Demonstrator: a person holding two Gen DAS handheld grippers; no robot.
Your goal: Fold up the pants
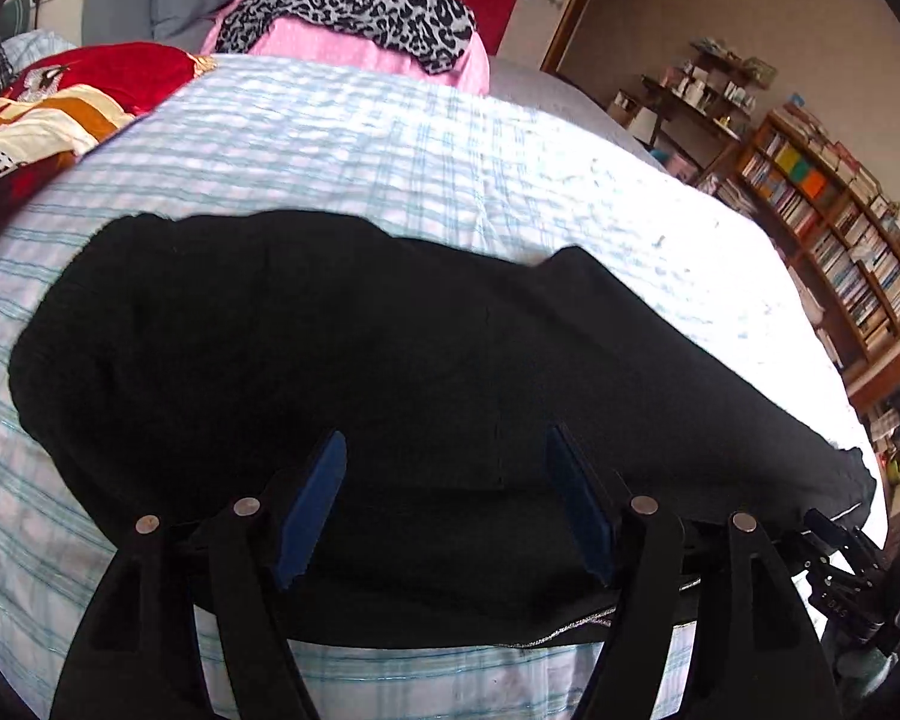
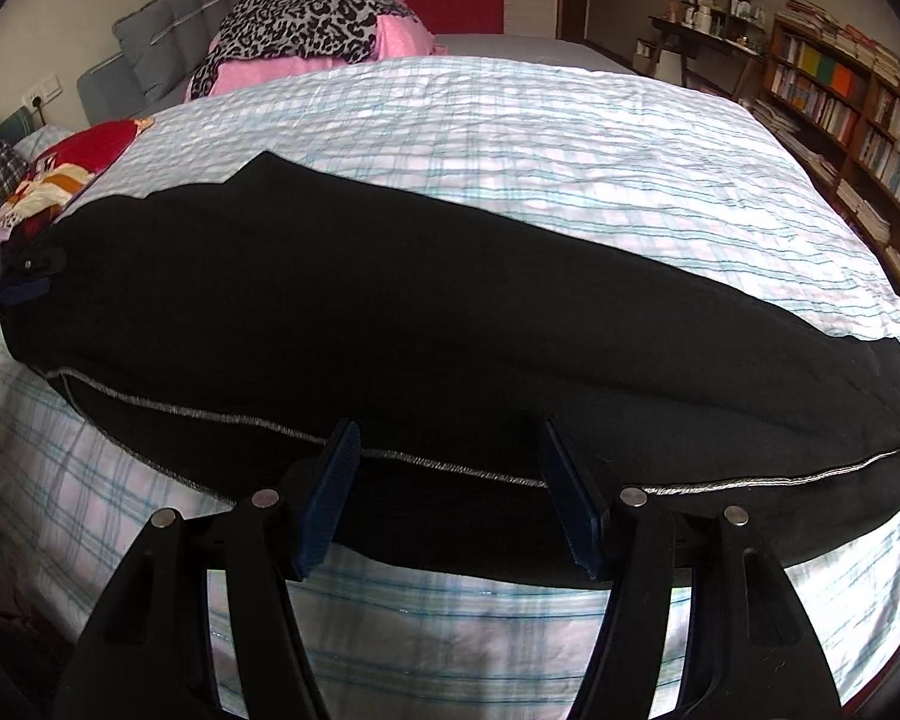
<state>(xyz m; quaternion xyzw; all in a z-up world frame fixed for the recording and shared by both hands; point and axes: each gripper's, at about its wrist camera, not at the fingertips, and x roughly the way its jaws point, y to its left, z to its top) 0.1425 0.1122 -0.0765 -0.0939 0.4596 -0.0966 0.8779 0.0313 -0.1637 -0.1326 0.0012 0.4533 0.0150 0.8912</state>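
Black pants lie lengthwise across the bed's blue-checked sheet, one leg laid over the other. A thin grey seam runs along their near edge. My left gripper hovers over the near part of the pants, its blue pads wide apart and pinching no fabric. My right gripper is open too, over the near seam of the pants. In the right wrist view the left gripper shows at the pants' left end. In the left wrist view the right gripper shows near their right end.
A leopard-print and pink pile lies at the far end of the bed by the grey headboard. A red patterned blanket sits at the far left. Bookshelves line the right wall beyond the bed's edge.
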